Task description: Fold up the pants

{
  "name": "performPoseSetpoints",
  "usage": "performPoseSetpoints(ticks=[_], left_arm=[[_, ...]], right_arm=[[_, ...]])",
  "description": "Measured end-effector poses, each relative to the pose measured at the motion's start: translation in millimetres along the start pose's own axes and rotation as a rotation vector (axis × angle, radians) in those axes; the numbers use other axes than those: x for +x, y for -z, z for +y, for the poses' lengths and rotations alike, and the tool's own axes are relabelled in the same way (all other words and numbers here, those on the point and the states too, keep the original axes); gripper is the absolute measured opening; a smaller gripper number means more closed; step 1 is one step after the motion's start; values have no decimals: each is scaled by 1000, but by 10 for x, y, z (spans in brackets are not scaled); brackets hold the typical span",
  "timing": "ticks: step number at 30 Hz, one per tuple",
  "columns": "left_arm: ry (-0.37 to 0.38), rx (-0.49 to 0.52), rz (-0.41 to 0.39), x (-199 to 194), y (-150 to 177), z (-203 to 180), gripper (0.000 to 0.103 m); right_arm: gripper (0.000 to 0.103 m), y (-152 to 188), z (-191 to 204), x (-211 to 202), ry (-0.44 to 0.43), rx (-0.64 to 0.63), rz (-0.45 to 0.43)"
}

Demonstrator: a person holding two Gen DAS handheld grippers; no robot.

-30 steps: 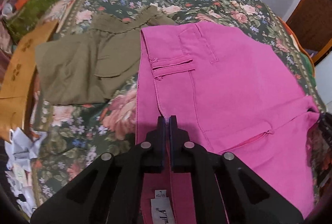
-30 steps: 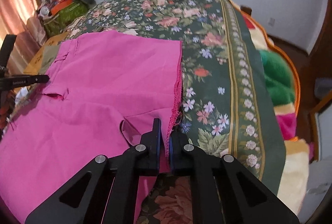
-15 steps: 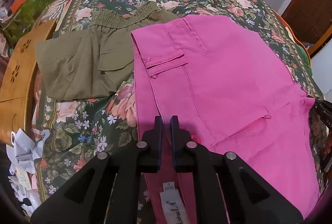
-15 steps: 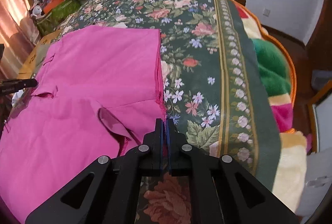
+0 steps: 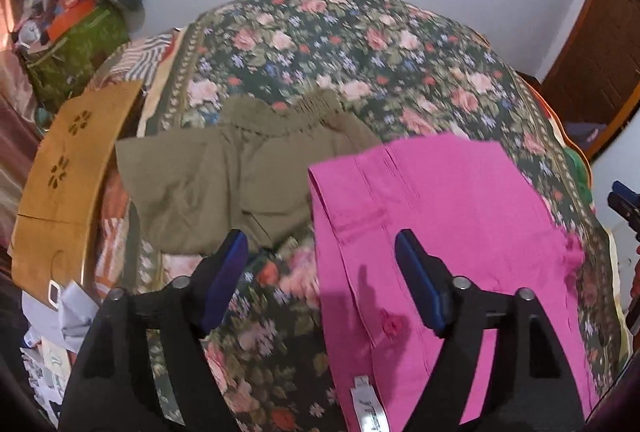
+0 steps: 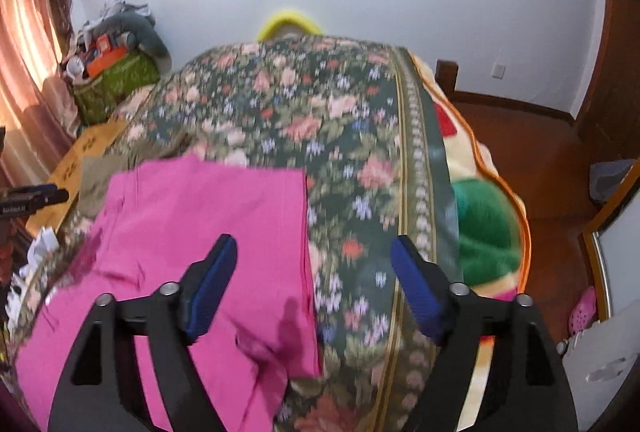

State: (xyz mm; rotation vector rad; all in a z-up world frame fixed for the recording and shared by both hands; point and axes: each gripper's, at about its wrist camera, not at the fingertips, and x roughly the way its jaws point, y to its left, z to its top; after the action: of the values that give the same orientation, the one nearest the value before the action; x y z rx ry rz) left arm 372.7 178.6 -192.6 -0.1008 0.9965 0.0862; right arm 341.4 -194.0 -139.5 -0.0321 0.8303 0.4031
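Pink pants [image 5: 448, 232] lie folded flat on the floral bedspread [image 5: 360, 56], waistband and label toward me. My left gripper [image 5: 320, 252] hangs above their left edge, its jaws opening, blue pads clear of the cloth and nothing between them. In the right wrist view the pink pants [image 6: 192, 232] fill the lower left. My right gripper [image 6: 312, 256] hovers over their right hem edge, its jaws opening too, with nothing gripped. Each gripper shows at the edge of the other's view.
Folded olive pants [image 5: 224, 184] lie left of the pink ones. A wooden headboard [image 5: 68, 168] and papers sit at the far left, a cluttered green bag [image 5: 76, 48] behind. A striped blanket [image 6: 484, 224] hangs off the bed's right side over the wooden floor [image 6: 552, 168].
Both grippers were shut on the pink pants' near edges; they have let go, opened wide and risen, tilting up so more wall shows.
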Motion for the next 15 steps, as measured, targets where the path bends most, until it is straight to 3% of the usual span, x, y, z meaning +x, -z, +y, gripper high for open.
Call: performPoseSetpoints(ticks=[7,15], left_arm=[[-27,-9,11,254,-203,68,80],[50,-54,80,665,-324,107,80]], right_arm=[[79,-231,34,302,-15,-18,19],[79,-415,71,988,-5,-56,134]])
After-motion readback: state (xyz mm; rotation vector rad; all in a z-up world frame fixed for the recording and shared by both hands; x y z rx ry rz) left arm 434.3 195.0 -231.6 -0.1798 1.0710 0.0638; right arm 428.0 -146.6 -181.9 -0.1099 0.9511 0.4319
